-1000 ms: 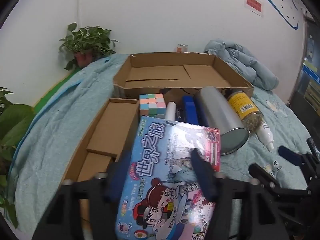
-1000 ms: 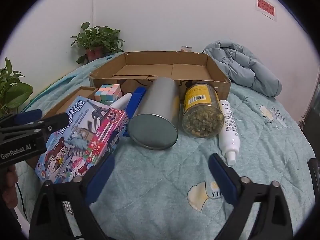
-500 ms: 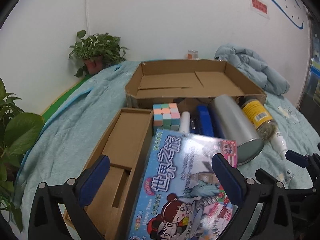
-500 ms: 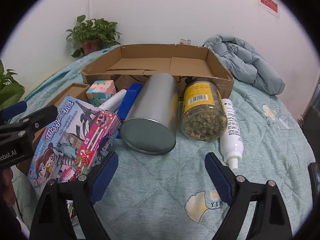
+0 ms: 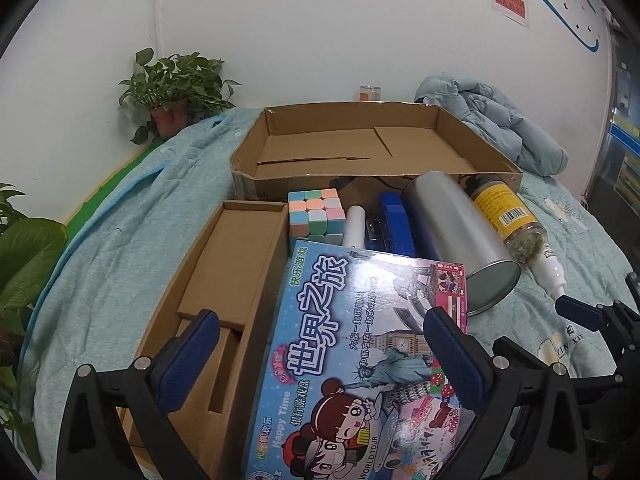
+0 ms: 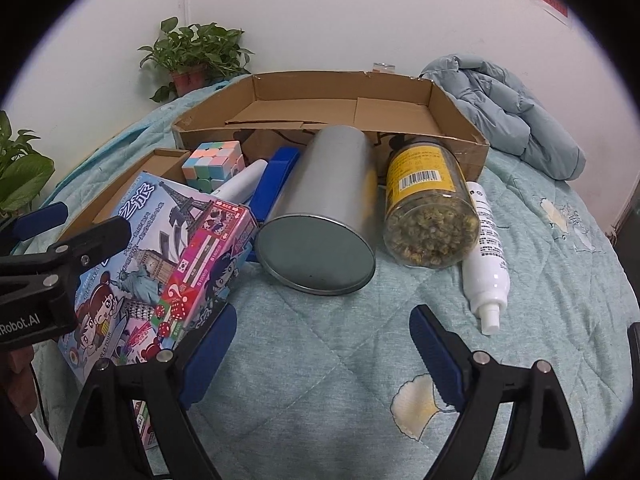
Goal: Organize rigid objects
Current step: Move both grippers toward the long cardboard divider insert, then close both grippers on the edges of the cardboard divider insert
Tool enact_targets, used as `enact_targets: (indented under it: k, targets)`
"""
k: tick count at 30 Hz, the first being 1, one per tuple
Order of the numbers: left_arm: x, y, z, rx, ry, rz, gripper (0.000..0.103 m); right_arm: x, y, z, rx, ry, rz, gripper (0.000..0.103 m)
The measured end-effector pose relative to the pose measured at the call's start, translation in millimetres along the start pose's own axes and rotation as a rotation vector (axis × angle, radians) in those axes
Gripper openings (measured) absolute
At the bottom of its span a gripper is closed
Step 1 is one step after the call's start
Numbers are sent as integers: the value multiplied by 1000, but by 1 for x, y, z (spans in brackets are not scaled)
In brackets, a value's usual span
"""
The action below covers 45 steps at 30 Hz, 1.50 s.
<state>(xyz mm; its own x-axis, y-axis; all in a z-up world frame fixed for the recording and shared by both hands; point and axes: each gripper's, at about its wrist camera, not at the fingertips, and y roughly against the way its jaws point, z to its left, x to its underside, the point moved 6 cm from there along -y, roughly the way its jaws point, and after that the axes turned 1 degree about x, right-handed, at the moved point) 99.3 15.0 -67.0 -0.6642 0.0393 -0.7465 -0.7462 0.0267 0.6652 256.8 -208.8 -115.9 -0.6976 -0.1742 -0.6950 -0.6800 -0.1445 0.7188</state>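
Note:
A blue board game box lies tilted, its left edge on the rim of a small cardboard box. My left gripper hovers just over it, open wide, neither pad pressing on it. Behind lie a pastel cube, a white tube, a blue stapler, a silver can, a yellow-labelled jar and a white spray bottle. My right gripper stands open over bare quilt in front of the can, holding nothing.
A large open cardboard box sits behind the row of objects, nothing inside it. A folded blue jacket lies at the back right. Potted plants stand by the wall and at the left edge. A teal quilt covers the surface.
My left gripper, shut on the game box a second ago, has opened wide and let it go; the box now rests on the small carton's rim. The right gripper edged closer to the can.

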Motion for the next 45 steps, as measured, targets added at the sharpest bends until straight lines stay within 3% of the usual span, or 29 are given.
enact_targets:
  k: [21, 25, 28, 32, 38, 41, 43, 45]
  targets:
    - [2, -5, 10, -17, 14, 29, 103, 6, -5, 7, -33, 22, 31, 89]
    - [1, -2, 34, 21, 63, 55, 103, 3, -6, 16, -56, 39, 27, 89]
    - [0, 5, 53, 7, 39, 57, 103, -3, -3, 26, -82, 47, 14, 88]
    - [3, 13, 88, -15, 29, 65, 103, -12, 9, 46, -182, 69, -17, 88]
    - [19, 14, 154, 6, 156, 104, 102, -20, 25, 87, -327, 112, -24, 88]
    - [30, 8, 171, 66, 196, 131, 91, -19, 25, 116, -423, 123, 26, 88]
    - [37, 3, 178, 121, 214, 157, 65, -17, 24, 135, -481, 117, 71, 88]
    - [43, 1, 182, 158, 225, 183, 50, -16, 27, 154, -529, 124, 93, 88]
